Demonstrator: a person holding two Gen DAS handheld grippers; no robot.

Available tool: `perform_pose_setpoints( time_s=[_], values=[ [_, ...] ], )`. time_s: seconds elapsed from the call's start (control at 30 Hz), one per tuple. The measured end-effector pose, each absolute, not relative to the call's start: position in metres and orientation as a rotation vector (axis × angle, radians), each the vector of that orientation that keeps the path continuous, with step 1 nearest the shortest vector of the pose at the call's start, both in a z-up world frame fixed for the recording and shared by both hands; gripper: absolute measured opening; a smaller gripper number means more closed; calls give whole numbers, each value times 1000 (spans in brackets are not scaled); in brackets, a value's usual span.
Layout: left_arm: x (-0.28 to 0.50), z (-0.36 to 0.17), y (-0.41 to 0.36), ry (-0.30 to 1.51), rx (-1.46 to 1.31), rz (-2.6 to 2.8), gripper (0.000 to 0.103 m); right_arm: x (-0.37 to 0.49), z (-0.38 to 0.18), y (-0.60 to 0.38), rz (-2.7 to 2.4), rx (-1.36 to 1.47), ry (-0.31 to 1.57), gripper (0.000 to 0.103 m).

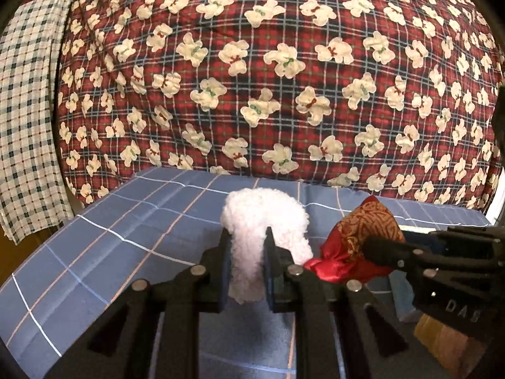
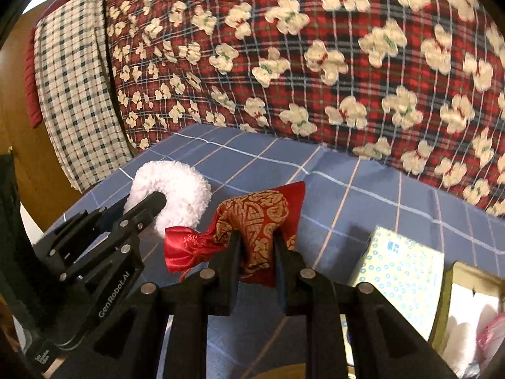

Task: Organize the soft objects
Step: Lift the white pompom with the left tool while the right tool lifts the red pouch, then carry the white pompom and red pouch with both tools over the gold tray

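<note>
While both grippers are up off the bed, each one has a soft thing pinched tight. The left gripper [image 1: 246,268] is nearly closed, and its pads squeeze the fluffy ring [image 1: 262,230] on one side. From the right wrist view the same ring [image 2: 176,189] shows as a white loop with a hole, with the left gripper [image 2: 154,203] reaching into it. The right gripper [image 2: 257,246] is closed as far as it goes on the red pouch [image 2: 252,221]. Its pads bite the gold-patterned body near the middle. The shiny red neck of the pouch sticks out to the left, just beside the ring. In the left wrist view the pouch [image 1: 356,233] is partly hidden behind the right gripper [image 1: 372,243].

Both things hang above the blue sheet [image 2: 347,195], near its far edge. I cannot tell if the ring's lower part touches the sheet, because the fingers hide it.

A dotted box [image 2: 401,271] sits on the sheet at the right, cut off below by the gripper. Next to it an open box [image 2: 467,315] holds white and pink soft things, blurred and cut by the picture edge.

Behind the sheet's far edge rises a big red quilt [image 1: 284,79] with white bears. A checked cloth [image 1: 28,120] hangs at the left. The sheet's left part lies bare and open.
</note>
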State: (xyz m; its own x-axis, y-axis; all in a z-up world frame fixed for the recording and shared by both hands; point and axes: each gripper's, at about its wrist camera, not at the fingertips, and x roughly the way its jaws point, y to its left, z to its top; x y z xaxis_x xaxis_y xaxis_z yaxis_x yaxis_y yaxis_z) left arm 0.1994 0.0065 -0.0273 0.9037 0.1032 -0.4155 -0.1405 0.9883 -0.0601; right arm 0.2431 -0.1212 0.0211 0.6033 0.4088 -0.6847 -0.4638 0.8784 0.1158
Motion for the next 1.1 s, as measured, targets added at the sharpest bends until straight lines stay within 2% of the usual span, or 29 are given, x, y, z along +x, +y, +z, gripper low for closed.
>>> perform_pose_setpoints(
  time_s=[0.2, 0.8, 1.1],
  values=[
    [196, -26, 8, 407, -98, 128, 15, 233, 19, -110, 472, -199, 704, 21],
    [195, -25, 5, 401, -86, 115, 15, 237, 25, -119, 464, -168, 712, 21],
    [201, -29, 1, 464, -138, 74, 15, 208, 56, -143, 456, -66, 638, 21]
  ],
)
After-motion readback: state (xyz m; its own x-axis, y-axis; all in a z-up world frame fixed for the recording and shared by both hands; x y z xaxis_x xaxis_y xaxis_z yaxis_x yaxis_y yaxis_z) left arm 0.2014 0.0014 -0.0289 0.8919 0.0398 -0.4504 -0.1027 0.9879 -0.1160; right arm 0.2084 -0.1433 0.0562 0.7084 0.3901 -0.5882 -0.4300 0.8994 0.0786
